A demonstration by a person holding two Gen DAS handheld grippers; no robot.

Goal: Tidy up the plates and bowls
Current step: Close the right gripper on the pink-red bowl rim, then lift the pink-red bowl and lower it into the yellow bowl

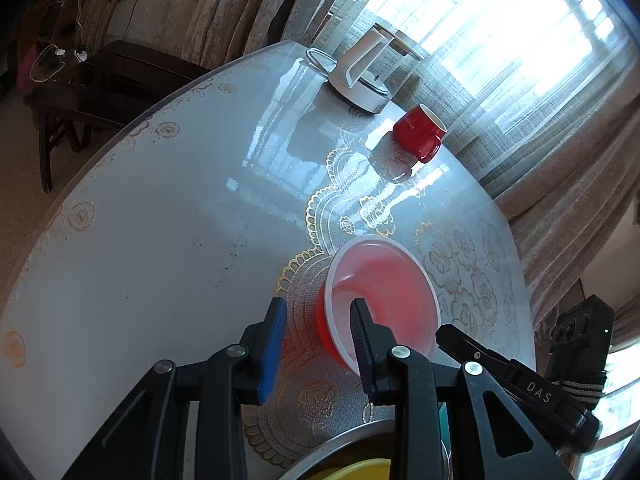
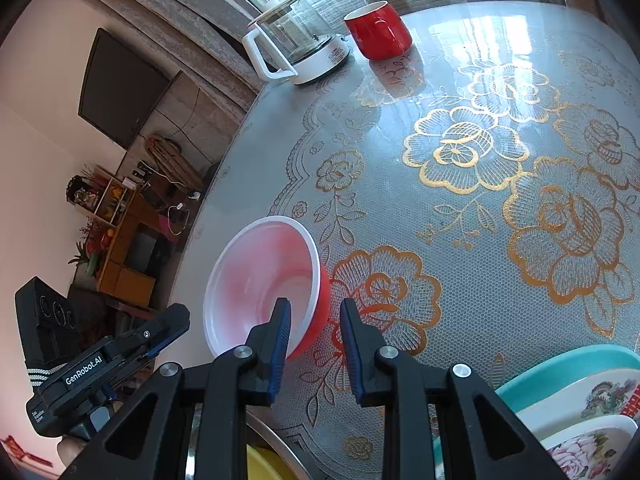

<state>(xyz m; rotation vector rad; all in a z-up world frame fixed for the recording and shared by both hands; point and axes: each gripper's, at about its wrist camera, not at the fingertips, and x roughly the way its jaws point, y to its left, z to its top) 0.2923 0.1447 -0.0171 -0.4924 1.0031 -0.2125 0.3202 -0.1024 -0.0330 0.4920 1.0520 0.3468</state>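
A red bowl (image 1: pixel 384 280) with a white inside stands on the lace-patterned table (image 1: pixel 160 240). In the left wrist view my left gripper (image 1: pixel 318 304) straddles the bowl's near wall: one finger is inside, and the blue pad (image 1: pixel 274 344) stands clear of the outer wall, so it is open. In the right wrist view the same bowl (image 2: pixel 256 276) has my right gripper (image 2: pixel 315 303) straddling another part of its wall. One finger is inside and one outside, with gaps on both sides, so it is open too. Each gripper's body shows at the edge of the other's view.
A glass kettle on a white base (image 2: pixel 296 48) and a red mug (image 2: pixel 378 36) stand at the far edge by the curtain. A metal basin (image 1: pixel 360 436) holding a yellow bowl (image 1: pixel 352 470) sits just below the grippers. A teal tray (image 2: pixel 560 376) with patterned plates (image 2: pixel 592 444) lies to the right.
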